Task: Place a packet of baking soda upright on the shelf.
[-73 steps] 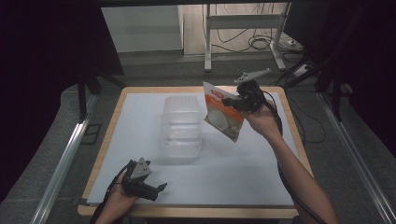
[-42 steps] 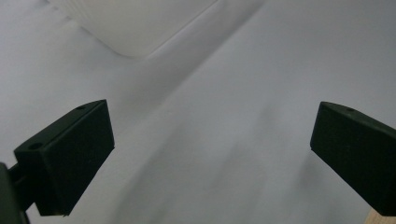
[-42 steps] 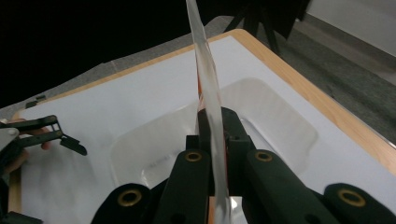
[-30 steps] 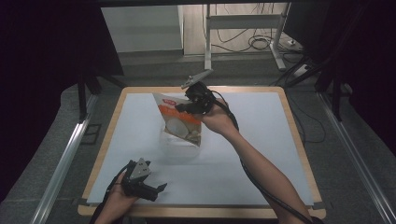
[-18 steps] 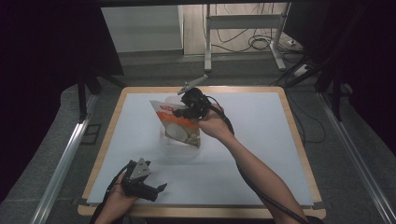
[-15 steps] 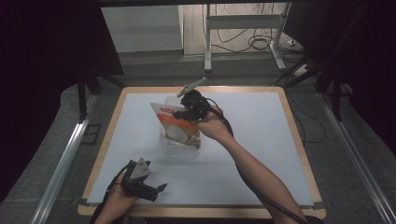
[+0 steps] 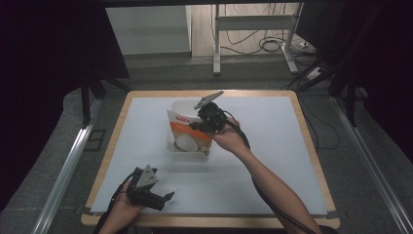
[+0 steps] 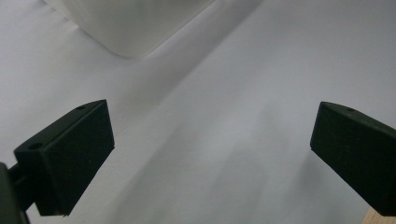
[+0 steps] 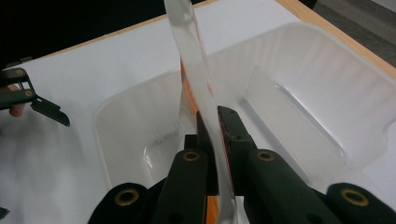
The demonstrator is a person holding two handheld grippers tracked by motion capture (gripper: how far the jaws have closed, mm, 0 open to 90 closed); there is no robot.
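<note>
Holding pouch [image 7: 187, 136], right gripper [image 7: 198, 126] now lower into clear bin [image 9: 327, 121].

tray [image 9: 327, 116]: translucent ribbed plastic | packet [image 7: 187, 136]: glossy film | table [image 7: 272, 161]: matt white top, wood rim

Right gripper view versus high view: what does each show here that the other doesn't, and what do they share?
Right gripper view alone: the packet edge-on, pinched between its shut jaws, above the tub's ribbed interior.

High view alone: the packet's orange and white face, the person's forearms, the floor and cables past the table.

Shared: the packet held over the tub, with the left hand-held gripper open, apart near the table's front edge.
</note>
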